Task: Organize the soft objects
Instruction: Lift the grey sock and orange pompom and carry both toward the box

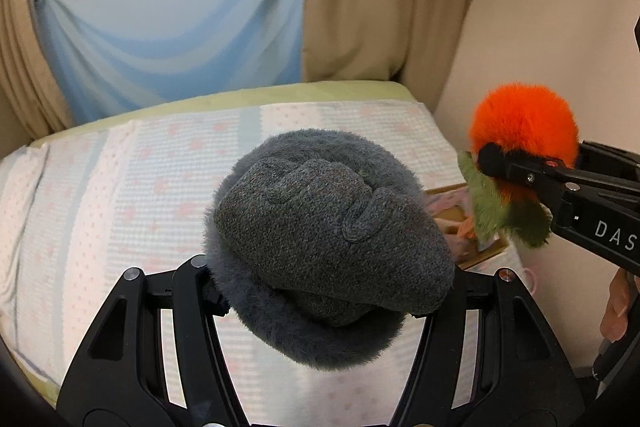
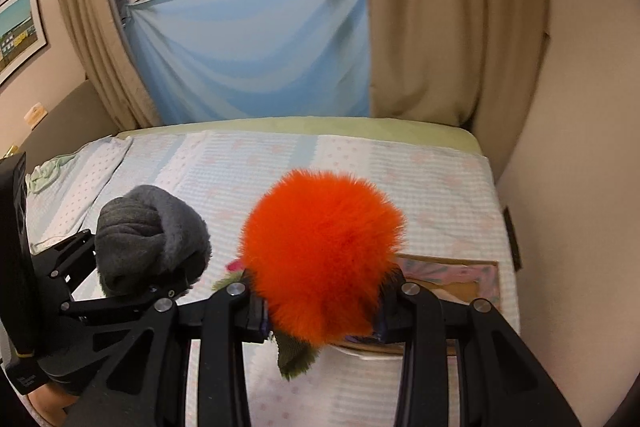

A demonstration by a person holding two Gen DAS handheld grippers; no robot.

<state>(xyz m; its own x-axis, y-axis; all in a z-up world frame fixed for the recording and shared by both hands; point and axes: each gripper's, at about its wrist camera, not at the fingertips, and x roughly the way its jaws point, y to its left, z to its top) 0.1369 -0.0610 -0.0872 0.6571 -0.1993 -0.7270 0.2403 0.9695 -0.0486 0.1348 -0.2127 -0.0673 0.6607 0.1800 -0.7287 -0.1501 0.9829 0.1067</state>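
My left gripper (image 1: 324, 295) is shut on a rolled grey fuzzy sock bundle (image 1: 328, 247) and holds it above the bed; the bundle also shows in the right wrist view (image 2: 148, 235), with the left gripper (image 2: 160, 279) under it. My right gripper (image 2: 320, 307) is shut on an orange fluffy ball with green plush leaves (image 2: 320, 247), held above a cardboard box (image 2: 460, 275). In the left wrist view the orange ball (image 1: 524, 123) and the right gripper (image 1: 504, 171) are at the right edge, over the box (image 1: 452, 223).
The bed (image 2: 360, 167) has a pale checked cover with pink hearts. A blue striped cloth (image 1: 180, 27) and beige curtains (image 2: 440, 7) hang behind it. A wall (image 1: 560, 7) runs along the bed's right side. A light green cloth (image 2: 44, 175) lies at the far left.
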